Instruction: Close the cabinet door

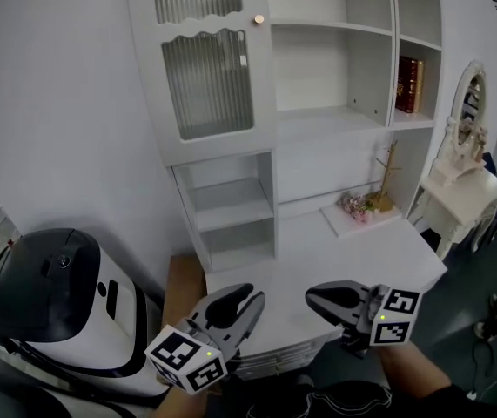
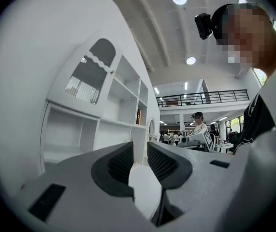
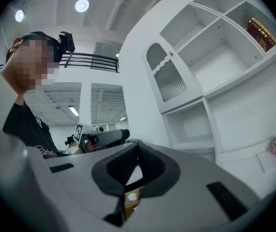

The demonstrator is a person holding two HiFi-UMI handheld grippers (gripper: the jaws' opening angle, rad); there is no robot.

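Note:
The white cabinet (image 1: 318, 103) has one door (image 1: 209, 77) with ribbed glass and a small round knob (image 1: 258, 18) at its upper left. The door lies flush with the cabinet front. It also shows in the left gripper view as the door (image 2: 87, 79) and in the right gripper view as the door (image 3: 169, 79). Both grippers hang low, well below and apart from it, and point toward each other. My left gripper (image 1: 250, 300) (image 2: 138, 149) is open by a narrow gap, with nothing between the pads. My right gripper (image 1: 311, 296) (image 3: 137, 145) is shut and empty.
A white desk top (image 1: 318, 259) juts out under the grippers. A white machine with a black top (image 1: 57, 303) stands at the left beside a brown box (image 1: 183, 286). A red book (image 1: 410, 84), flowers (image 1: 357, 205) and a mirrored dressing table (image 1: 470, 164) are at the right. A person (image 2: 198, 124) stands far off.

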